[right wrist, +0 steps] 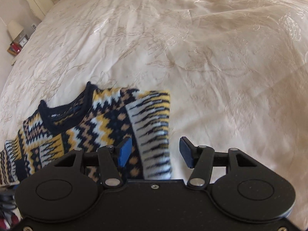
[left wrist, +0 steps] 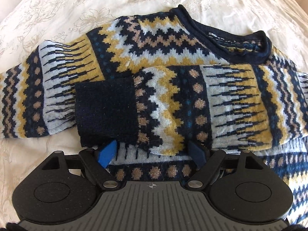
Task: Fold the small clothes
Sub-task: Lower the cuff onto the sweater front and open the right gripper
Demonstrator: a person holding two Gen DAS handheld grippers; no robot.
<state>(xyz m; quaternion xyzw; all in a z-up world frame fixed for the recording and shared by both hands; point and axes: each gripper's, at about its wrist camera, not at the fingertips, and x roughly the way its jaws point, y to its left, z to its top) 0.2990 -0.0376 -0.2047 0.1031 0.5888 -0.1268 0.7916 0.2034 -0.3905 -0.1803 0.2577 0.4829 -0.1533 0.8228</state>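
Note:
A knitted sweater [left wrist: 157,44] with navy, yellow, white and tan zigzag bands lies on the bed, its navy collar [left wrist: 227,38] at the far side. One sleeve is folded across the body; its navy cuff [left wrist: 105,113] lies just ahead of my left gripper [left wrist: 154,150], which is open with its fingers spread over the sleeve's lower edge. In the right wrist view the sweater [right wrist: 92,127] lies at lower left. My right gripper [right wrist: 156,152] is open over the sweater's right edge, and a striped white part [right wrist: 154,134] lies between its fingers.
A cream embroidered bedspread [right wrist: 211,57] covers the bed around the sweater. A headboard [right wrist: 38,0] and a nightstand with a lamp [right wrist: 15,30] stand at the far left in the right wrist view.

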